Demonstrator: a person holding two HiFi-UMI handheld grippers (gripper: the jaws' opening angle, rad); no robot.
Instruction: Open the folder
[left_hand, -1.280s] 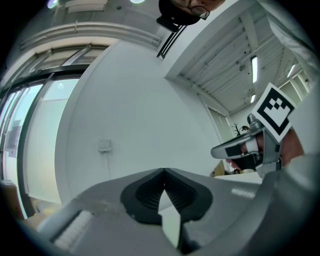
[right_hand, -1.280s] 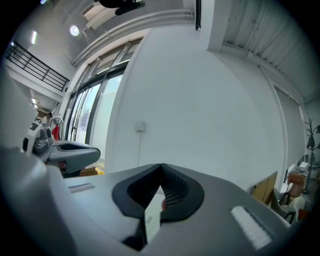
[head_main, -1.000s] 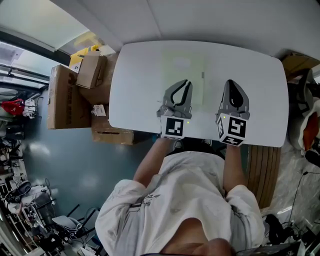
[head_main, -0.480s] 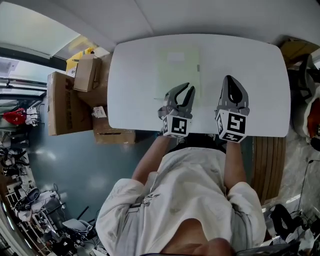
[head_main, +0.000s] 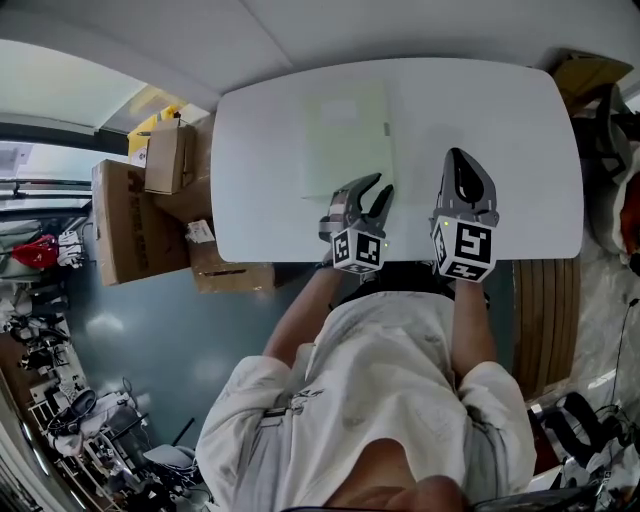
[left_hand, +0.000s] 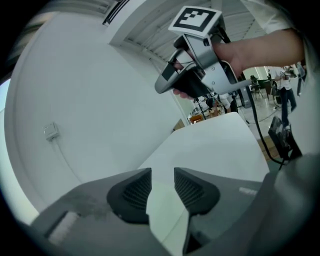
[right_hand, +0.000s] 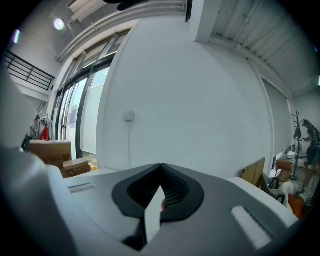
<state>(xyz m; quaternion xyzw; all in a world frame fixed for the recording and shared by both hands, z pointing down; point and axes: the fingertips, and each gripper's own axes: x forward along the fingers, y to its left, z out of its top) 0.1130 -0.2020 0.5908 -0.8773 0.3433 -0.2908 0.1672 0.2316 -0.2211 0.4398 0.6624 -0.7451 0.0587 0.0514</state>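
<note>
- The pale green folder (head_main: 345, 140) lay flat and shut on the white table (head_main: 500, 110), left of the table's middle. It looked the same as a second earlier, and nothing had lifted its cover yet
- The left gripper (head_main: 376, 190) had sunk toward the table and sat at the folder's near right corner. Its jaws, together a second earlier, had just been opening and stood apart. A pale green strip showed in the gap between them, probably the folder's near edge, but the pads did not press on it
- That change read as the set-up for a pinch on the cover's edge. The open jaws would still have to close on the top leaf alone before the folder could be swung open
- The right gripper (head_main: 461, 160) hung over bare table to the right of the folder and apart from it. Its jaws were together on nothing, and it had hardly shifted from where it had been
</note>
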